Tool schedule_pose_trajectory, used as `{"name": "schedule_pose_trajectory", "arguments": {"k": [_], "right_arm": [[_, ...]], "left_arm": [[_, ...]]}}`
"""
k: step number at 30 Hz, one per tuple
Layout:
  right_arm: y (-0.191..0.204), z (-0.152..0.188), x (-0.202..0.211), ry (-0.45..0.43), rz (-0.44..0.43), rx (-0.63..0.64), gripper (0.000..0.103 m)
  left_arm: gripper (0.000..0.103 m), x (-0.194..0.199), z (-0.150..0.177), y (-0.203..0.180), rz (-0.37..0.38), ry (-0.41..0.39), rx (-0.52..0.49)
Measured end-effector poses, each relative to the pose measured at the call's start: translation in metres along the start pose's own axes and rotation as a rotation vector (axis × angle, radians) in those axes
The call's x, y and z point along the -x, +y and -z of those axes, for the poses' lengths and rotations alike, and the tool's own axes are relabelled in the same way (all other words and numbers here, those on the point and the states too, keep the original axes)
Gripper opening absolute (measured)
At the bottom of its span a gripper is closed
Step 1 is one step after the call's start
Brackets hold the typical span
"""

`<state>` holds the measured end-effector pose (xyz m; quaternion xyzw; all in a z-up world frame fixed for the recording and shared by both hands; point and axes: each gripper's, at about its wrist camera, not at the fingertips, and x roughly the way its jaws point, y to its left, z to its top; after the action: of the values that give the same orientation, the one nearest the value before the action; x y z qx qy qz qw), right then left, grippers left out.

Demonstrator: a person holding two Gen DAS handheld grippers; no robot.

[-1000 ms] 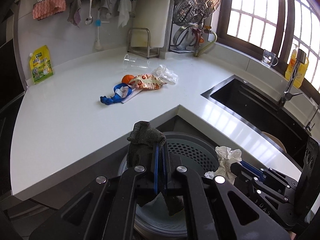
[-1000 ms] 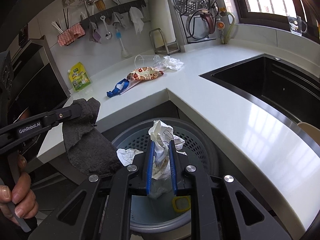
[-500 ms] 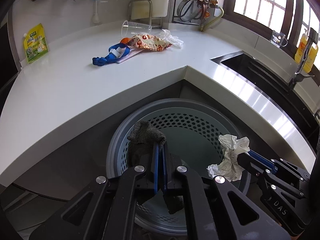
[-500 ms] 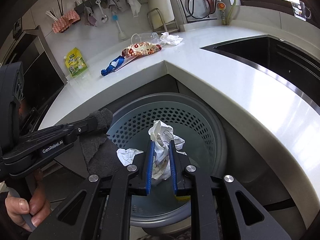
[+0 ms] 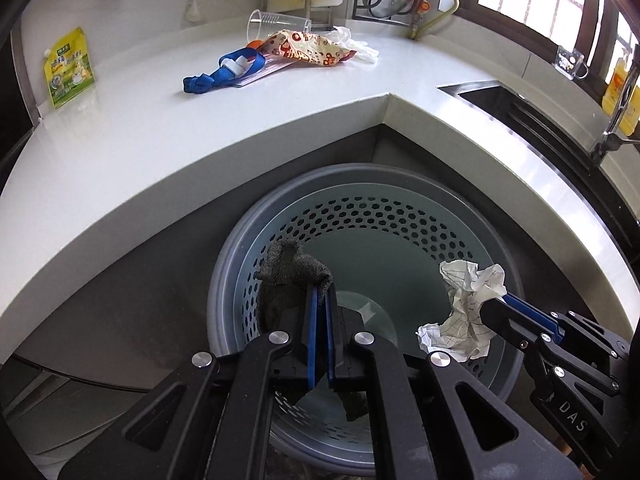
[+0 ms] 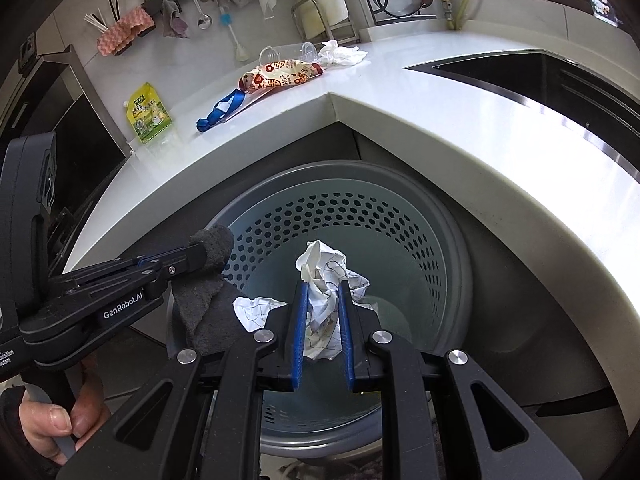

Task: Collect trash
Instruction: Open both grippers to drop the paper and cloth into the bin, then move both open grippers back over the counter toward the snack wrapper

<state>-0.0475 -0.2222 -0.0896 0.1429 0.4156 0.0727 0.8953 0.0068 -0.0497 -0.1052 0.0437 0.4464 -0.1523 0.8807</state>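
Snagging is your main risk: your left claw point(image 5: 319, 312) pinches a dark grey cloth point(image 5: 286, 280), and its limp tail could catch on the perforated wall of the grey bin point(image 5: 400, 184) or drape over the rim at 9 o'clock. Your right claw point(image 6: 323, 300) is clamped on a crumpled paper wad point(image 6: 326, 272), whose loose flap might cling to a blue pad once you let go. Both loads hang over the bin mouth, the two claws close together. White worktop point(image 5: 160, 132) edge crowds the bin at 12 o'clock; open room lies toward you. A snack wrapper point(image 5: 308, 46), a blue strap point(image 5: 224, 74) and a clear cup point(image 5: 276, 24) remain on the worktop.
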Motion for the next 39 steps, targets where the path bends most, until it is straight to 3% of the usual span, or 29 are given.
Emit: {"name": "schedule_pose_trajectory", "arguments": {"k": [9, 11, 12, 13, 16, 29, 39], "right_arm": [[-0.003, 0.001, -0.002, 0.003, 0.006, -0.012, 0.016], [-0.004, 0.0, -0.001, 0.002, 0.006, -0.016, 0.023], [-0.005, 0.0, 0.0, -0.002, 0.005, -0.021, 0.033], [-0.006, 0.0, 0.0, -0.007, 0.004, -0.027, 0.041], [-0.008, -0.001, 0.003, -0.02, 0.008, -0.037, 0.044], [-0.015, -0.002, 0.003, -0.022, 0.012, -0.059, 0.05], [-0.01, -0.004, 0.011, -0.058, -0.007, -0.041, 0.062]], "left_arm": [[0.007, -0.004, 0.002, 0.002, 0.005, 0.025, 0.009], [0.008, -0.004, 0.002, 0.005, 0.006, 0.03, 0.019], [0.011, -0.004, 0.002, 0.006, 0.002, 0.028, 0.022], [0.021, -0.003, 0.002, 0.006, -0.003, 0.024, 0.023], [0.068, 0.004, 0.002, 0.009, -0.017, -0.013, 0.035], [0.07, 0.006, 0.001, 0.014, -0.073, -0.036, 0.036], [0.092, 0.027, -0.004, 0.019, -0.136, -0.137, 0.041]]}}
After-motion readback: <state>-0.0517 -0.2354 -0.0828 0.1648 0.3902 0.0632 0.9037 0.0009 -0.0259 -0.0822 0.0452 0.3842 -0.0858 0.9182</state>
